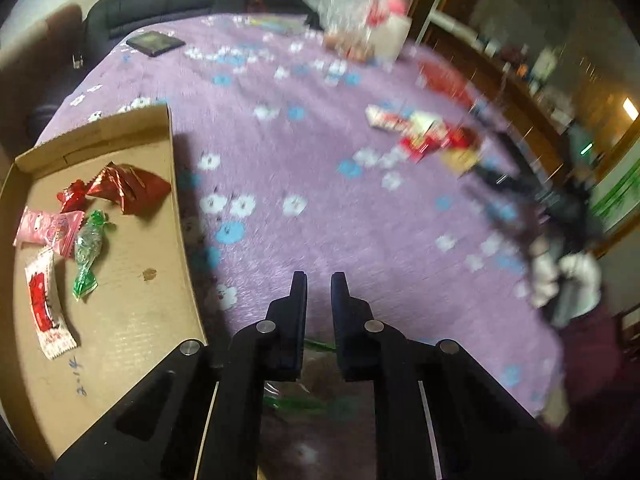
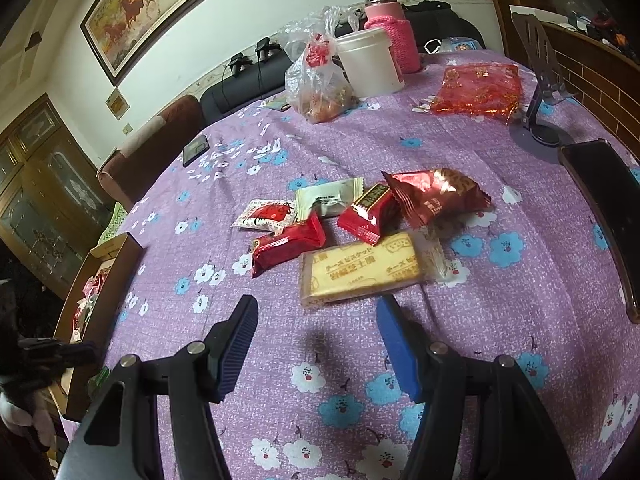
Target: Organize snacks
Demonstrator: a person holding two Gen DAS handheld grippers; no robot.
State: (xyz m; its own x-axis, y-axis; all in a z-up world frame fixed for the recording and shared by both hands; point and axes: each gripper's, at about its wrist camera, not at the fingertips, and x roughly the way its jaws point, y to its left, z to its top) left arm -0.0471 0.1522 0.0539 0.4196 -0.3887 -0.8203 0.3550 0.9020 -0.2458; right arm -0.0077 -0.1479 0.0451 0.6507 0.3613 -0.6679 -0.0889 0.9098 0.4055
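A cardboard tray [image 1: 132, 320] at the table's left edge holds several wrapped snacks: a red pouch [image 1: 130, 188], a pink packet [image 1: 46, 230], a green candy [image 1: 90, 248] and a red-and-white packet [image 1: 46, 308]. My left gripper [image 1: 319, 284] hovers just right of the tray with its jaws nearly closed; a green wrapper [image 1: 316, 346] shows low between the fingers. A pile of snacks lies mid-table: a yellow biscuit pack [image 2: 360, 272], red packets [image 2: 286, 244] [image 2: 370, 212], a dark red pouch [image 2: 436, 196], a white packet [image 2: 328, 200]. My right gripper [image 2: 316, 312] is open just before the biscuit pack.
A plastic bag [image 2: 320, 80], a white tub [image 2: 370, 62] and a pink flask [image 2: 390, 28] stand at the far side. A red bag [image 2: 478, 88], a phone stand [image 2: 538, 92] and a dark tray [image 2: 608, 208] are at the right. A phone [image 2: 195, 149] lies far left.
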